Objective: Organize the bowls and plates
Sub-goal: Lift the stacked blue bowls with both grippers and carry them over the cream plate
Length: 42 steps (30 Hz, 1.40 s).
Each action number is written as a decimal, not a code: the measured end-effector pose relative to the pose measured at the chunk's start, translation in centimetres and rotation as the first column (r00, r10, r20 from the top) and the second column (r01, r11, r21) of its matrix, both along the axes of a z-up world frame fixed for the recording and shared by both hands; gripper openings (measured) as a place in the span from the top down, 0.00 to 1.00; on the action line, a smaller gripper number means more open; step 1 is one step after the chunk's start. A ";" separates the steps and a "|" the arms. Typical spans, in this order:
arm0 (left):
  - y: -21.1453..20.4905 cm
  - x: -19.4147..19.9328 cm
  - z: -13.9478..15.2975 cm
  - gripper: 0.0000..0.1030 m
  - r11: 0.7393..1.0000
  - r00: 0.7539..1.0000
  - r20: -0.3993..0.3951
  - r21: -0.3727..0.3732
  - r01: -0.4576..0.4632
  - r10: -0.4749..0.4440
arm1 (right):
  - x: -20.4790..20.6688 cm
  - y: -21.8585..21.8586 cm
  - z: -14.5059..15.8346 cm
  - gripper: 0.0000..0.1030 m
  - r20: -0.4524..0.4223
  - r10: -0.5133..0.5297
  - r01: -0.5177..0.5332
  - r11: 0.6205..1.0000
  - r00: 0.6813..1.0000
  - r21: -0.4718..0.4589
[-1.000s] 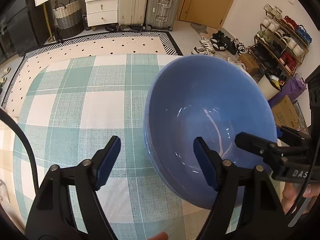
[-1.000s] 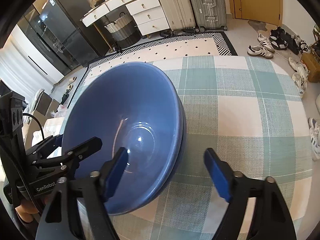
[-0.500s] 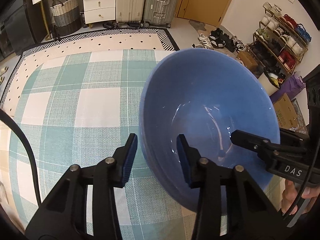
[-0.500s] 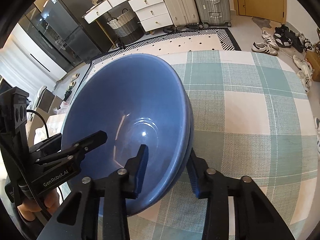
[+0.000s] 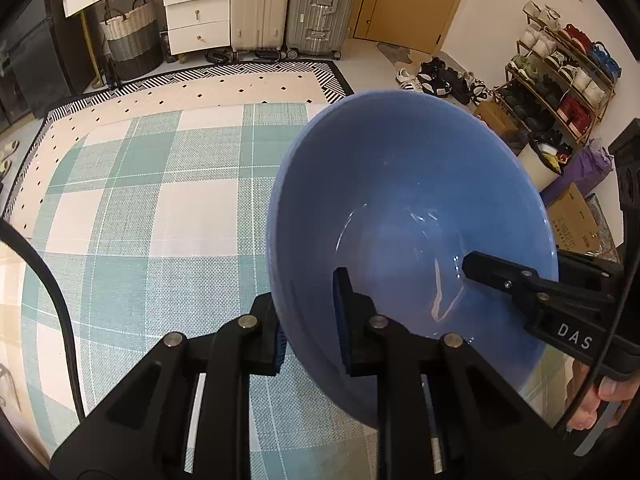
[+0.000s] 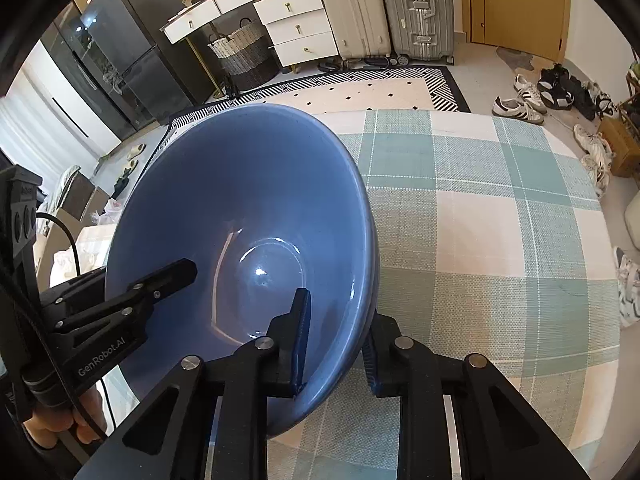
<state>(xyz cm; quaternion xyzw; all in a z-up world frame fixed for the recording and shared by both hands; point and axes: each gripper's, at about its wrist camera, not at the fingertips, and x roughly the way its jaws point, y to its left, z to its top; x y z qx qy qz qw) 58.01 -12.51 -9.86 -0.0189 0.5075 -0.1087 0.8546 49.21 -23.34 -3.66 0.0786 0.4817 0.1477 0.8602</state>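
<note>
shoe rack [image 5: 560, 76] left view, fridge [image 6: 116, 60] right view

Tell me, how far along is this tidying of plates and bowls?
Early, by the look of it. Done: the left tongs and right tongs have just been closing, and each now pinches the wall of the blue bowl from opposite sides. In hand: that two-sided grip, over the checked tablecloth. Left: moving the bowl to its place. No plates or other dishes show here.
</note>
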 end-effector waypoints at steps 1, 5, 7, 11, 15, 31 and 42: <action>0.0 -0.1 0.1 0.84 1.000 1.000 0.001 0.001 -0.001 0.001 | -0.1 0.0 0.0 0.78 -0.002 0.002 -0.002 1.000 1.000 0.004; 0.2 -0.6 0.5 0.84 1.000 1.000 0.008 0.000 -0.004 0.004 | -0.3 0.0 0.1 0.78 0.001 0.009 -0.009 1.000 1.000 0.010; 0.4 -0.9 1.0 0.84 1.000 1.000 0.015 0.000 -0.005 0.005 | -0.5 0.1 0.4 0.78 0.009 0.011 -0.011 1.000 1.000 0.010; 0.9 -1.7 2.1 0.84 1.000 0.999 0.032 -0.004 -0.010 0.011 | -1.0 0.3 1.4 0.78 0.029 0.018 -0.018 1.000 0.999 0.010; 1.4 -3.0 3.5 0.84 1.000 0.999 0.049 -0.006 -0.017 0.017 | -2.2 0.7 2.5 0.78 0.048 0.026 -0.026 1.000 0.998 0.003; 3.8 -12.5 9.3 0.84 0.997 0.989 0.127 -0.003 -0.073 0.073 | -10.1 4.0 6.6 0.78 0.123 0.090 -0.085 0.996 0.988 -0.039; 5.9 -19.1 12.4 0.84 0.993 0.980 0.165 -0.013 -0.115 0.115 | -15.6 6.0 8.1 0.78 0.140 0.118 -0.111 0.992 0.983 -0.057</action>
